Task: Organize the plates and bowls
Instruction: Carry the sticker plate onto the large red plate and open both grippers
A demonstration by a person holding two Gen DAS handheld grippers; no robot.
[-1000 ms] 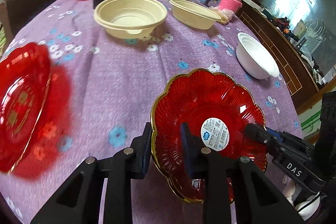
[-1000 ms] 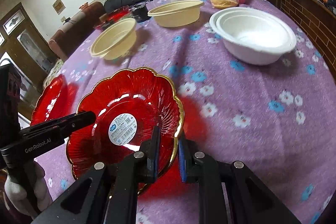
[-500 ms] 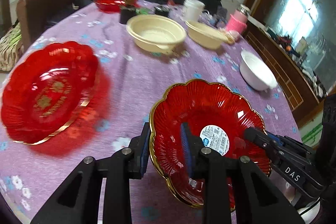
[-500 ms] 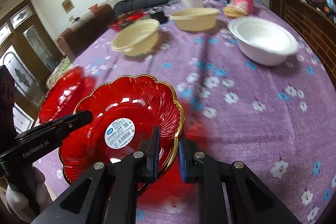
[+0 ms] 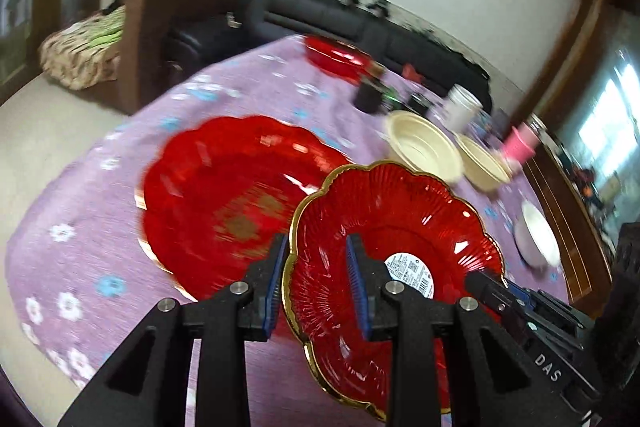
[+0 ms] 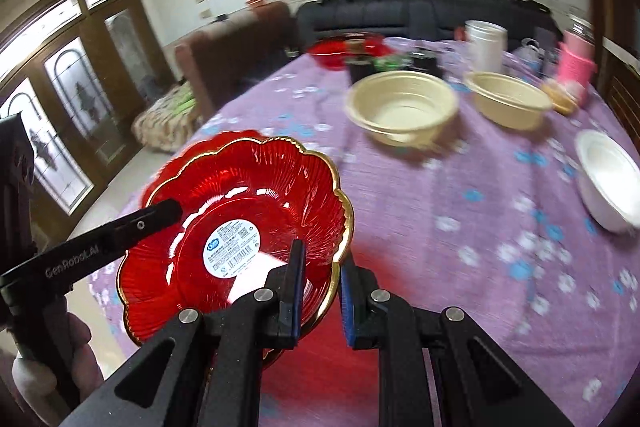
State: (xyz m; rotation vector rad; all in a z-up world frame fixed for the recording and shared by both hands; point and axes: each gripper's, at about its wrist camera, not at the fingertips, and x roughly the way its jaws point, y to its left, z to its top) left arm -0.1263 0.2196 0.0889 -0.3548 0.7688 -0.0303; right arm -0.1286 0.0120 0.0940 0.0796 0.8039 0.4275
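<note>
A red scalloped plate with a gold rim and a white label (image 5: 400, 227) (image 6: 240, 211) hangs above the table between both grippers. My left gripper (image 5: 316, 283) is shut on its left rim. My right gripper (image 6: 320, 291) is shut on its right rim. A second red gold-rimmed plate (image 5: 224, 195) lies on the purple cloth just left of and partly under the held plate; in the right wrist view only its far edge (image 6: 200, 147) shows. Two cream bowls (image 6: 402, 107) (image 6: 508, 103) and a white bowl (image 6: 608, 179) stand further right.
A third red dish (image 5: 336, 57) with dark items sits at the table's far end, near a white jar (image 6: 486, 43) and a pink-sleeved bottle (image 6: 578, 67). The table edge (image 5: 24, 227) lies close on the left, with a brown chair (image 5: 168, 19) beyond.
Both grippers have carried the labelled plate leftward, so it now overlaps the second red plate's right edge. The bowls have dropped away to the right.
</note>
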